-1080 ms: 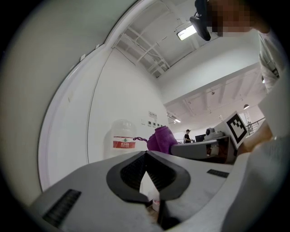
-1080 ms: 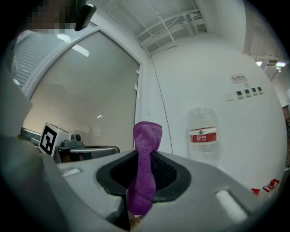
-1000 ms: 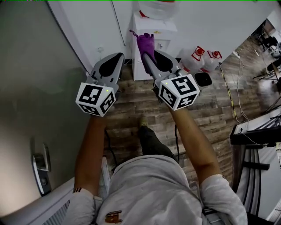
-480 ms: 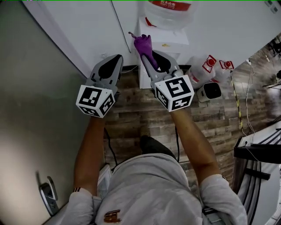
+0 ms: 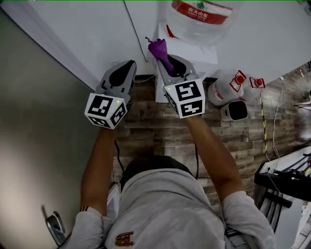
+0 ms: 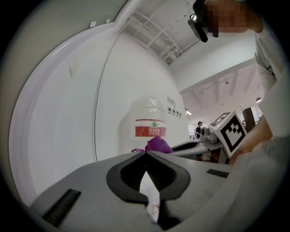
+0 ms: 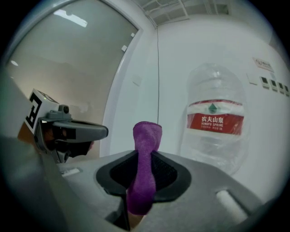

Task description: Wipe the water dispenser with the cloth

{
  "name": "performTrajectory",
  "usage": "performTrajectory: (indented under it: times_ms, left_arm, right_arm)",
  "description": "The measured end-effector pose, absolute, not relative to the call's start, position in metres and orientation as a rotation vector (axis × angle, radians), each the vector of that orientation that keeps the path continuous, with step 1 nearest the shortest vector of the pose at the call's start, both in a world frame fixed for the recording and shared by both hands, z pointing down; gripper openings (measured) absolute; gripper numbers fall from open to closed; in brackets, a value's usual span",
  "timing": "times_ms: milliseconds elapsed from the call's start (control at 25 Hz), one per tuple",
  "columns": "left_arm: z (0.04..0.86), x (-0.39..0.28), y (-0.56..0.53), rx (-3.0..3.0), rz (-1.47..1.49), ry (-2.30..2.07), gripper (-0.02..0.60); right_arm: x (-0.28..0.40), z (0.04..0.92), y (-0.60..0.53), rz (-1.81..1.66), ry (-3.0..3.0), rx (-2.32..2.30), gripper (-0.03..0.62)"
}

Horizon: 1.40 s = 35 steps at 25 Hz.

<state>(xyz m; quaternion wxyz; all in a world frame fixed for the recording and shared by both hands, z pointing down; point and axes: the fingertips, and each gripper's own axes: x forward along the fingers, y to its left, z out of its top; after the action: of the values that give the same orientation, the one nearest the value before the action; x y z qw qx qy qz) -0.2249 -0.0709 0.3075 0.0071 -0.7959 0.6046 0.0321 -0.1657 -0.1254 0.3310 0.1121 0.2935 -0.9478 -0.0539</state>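
Note:
The white water dispenser point(image 5: 190, 49) stands against the wall, with a clear bottle point(image 5: 203, 14) bearing a red label on top. My right gripper point(image 5: 163, 62) is shut on a purple cloth point(image 5: 159, 50), which sticks up from the jaws just left of the dispenser's front. In the right gripper view the cloth point(image 7: 145, 167) stands upright between the jaws, and the bottle point(image 7: 216, 131) rises behind to the right. My left gripper point(image 5: 122, 73) hovers further left, shut with nothing in it. The left gripper view shows the bottle point(image 6: 149, 129) and the cloth point(image 6: 158, 144) beyond the joined jaw tips.
Two spare bottles with red caps point(image 5: 227, 86) and a small white appliance point(image 5: 234, 111) sit on the wooden floor point(image 5: 155, 131) right of the dispenser. A grey door point(image 5: 39, 121) with a handle point(image 5: 54, 228) fills the left side. A thin cable point(image 5: 132, 26) runs down the white wall.
The person has stepped closer to the dispenser, so it and its bottle loom larger. The right gripper with the cloth has come nearer the dispenser's front; the left gripper has kept its place alongside.

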Motion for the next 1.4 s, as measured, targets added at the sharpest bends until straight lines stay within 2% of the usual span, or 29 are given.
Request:
performTrajectory:
  times_ms: [640, 1000, 1400]
  left_arm:
    - [0.356, -0.274, -0.194, -2.642, 0.09, 1.696, -0.002]
    - [0.38, -0.314, -0.228, -2.748, 0.098, 1.606, -0.002]
    - [0.407, -0.327, -0.253, -2.824, 0.108, 1.583, -0.002]
  right_arm:
    - [-0.232, 0.366, -0.245, -0.151, -2.462, 1.116, 0.089]
    - [-0.27, 0.395, -0.297, -0.105, -2.252, 1.247, 0.089]
    - [-0.278, 0.42, -0.356, -0.047, -2.051, 1.309, 0.092]
